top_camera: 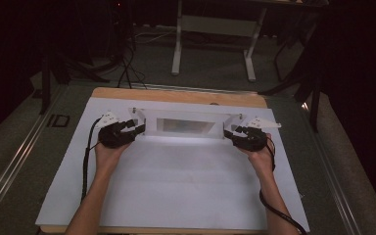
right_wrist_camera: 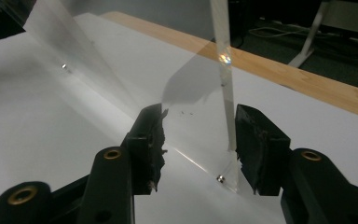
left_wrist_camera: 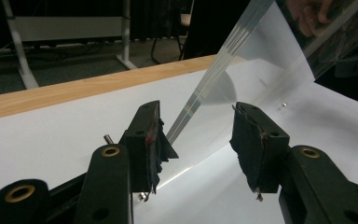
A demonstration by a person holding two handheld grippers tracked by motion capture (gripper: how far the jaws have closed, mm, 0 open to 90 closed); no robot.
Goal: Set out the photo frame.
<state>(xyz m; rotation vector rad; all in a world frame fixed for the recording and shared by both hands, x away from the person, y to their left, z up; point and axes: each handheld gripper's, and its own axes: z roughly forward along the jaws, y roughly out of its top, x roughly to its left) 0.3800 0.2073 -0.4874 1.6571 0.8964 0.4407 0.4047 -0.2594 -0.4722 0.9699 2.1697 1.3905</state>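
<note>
Your forearms come in over the white sheet (top_camera: pixel 176 186); your left gripper (top_camera: pixel 138 128) stands with its jaws apart, pads off the clear acrylic box (top_camera: pixel 185 126), whose near edge runs up between them just beside the left pad (left_wrist_camera: pixel 151 140); your right gripper (top_camera: pixel 226 133) is likewise unclamped, the box's upright end edge between its jaws, close by the right pad (right_wrist_camera: pixel 251 140), not pressed; the box sits between both grippers; beyond it runs the wooden table edge (top_camera: pixel 176 95).

clear acrylic box (top_camera: pixel 183 126) | see-through, long, open-topped | upright on white sheet, far middle
</note>
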